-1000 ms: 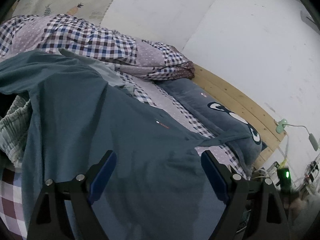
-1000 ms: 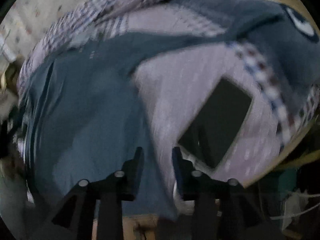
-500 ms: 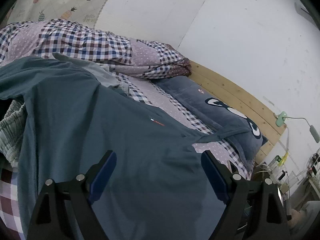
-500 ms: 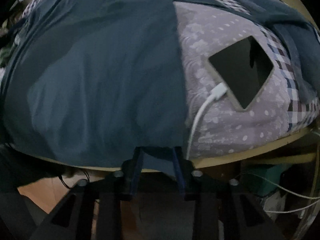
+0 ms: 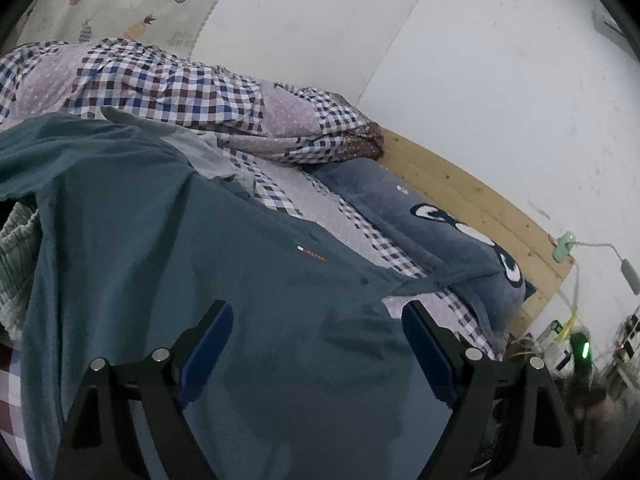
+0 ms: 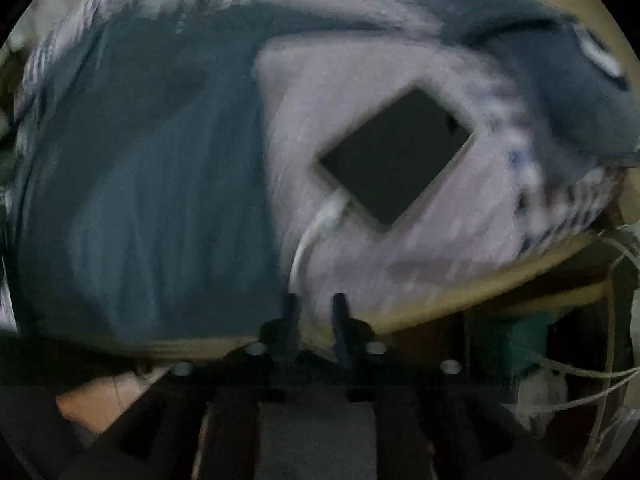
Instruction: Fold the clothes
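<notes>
One teal shirt under wide left gripper; right gripper narrow, grasp unclear.

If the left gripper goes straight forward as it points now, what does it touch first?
Most likely the teal T-shirt: it fills the space between and ahead of the open left gripper fingers. How far ahead is unclear in the fisheye view.

Open room is found over the flat blue shirt in the lower middle of the left wrist frame. Passage toward the upper left is blocked by the heaped checked quilt, and toward the right by the grey pillow and wooden headboard. In the blurred right wrist frame, a dark tablet and its white cable lie at centre on the bed sheet.
</notes>
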{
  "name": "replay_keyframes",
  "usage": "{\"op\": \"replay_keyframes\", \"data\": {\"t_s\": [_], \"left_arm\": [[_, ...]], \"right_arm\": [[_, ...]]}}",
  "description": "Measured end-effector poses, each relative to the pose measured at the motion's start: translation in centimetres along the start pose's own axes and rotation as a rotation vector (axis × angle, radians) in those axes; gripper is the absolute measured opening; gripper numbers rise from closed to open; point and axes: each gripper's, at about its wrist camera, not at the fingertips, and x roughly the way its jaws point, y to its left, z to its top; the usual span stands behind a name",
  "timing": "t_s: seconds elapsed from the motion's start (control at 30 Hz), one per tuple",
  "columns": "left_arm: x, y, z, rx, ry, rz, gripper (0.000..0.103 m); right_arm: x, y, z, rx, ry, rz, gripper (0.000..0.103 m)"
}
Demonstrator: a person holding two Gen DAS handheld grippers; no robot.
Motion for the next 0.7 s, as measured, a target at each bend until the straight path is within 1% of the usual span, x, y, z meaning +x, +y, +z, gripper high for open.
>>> {"op": "replay_keyframes", "data": {"t_s": [0.03,0.1,0.17,0.23,0.33,0.4,0.47,0.6,0.67,0.7], "left_arm": [[-0.1,-0.3,0.0,0.010,0.000,0.001,0.089],[-0.3,-0.9,0.1,0.031,-0.003,0.002,0.089],[-0.5,-1.8,0.3,0.044,-0.007,-0.001,0.089],[-0.3,-3.2,0.8,0.042,-0.016,-0.014,0.089],[-0.1,-5.3,1.6,0.038,-0.029,-0.033,0.089],[0.0,-6.7,2.2,0.036,-0.037,-0.045,0.089],[0.1,-8.1,2.7,0.033,-0.045,-0.058,0.089],[2.7,-14.4,4.7,0.067,-0.029,-0.156,0.089],[4.3,-17.6,5.5,0.093,-0.018,-0.204,0.089],[5.2,-19.3,5.9,0.106,-0.008,-0.232,0.089]], "right_arm": [[-0.8,-0.6,1.2,0.027,-0.082,0.001,0.037],[-1.7,-1.4,4.0,0.083,-0.224,-0.001,0.041],[-1.6,-2.5,6.9,0.158,-0.352,-0.004,0.042],[-1.8,-4.4,9.2,0.248,-0.467,0.014,0.044],[-1.7,-7.1,12.3,0.377,-0.578,0.005,0.047],[-0.8,-8.8,13.7,0.427,-0.617,-0.003,0.047],[0.1,-10.8,14.2,0.469,-0.636,-0.032,0.047],[2.3,-15.2,13.1,0.613,-0.647,-0.006,0.047],[2.7,-17.1,12.4,0.694,-0.632,0.015,0.049],[2.7,-18.0,12.3,0.720,-0.638,0.027,0.049]]}}
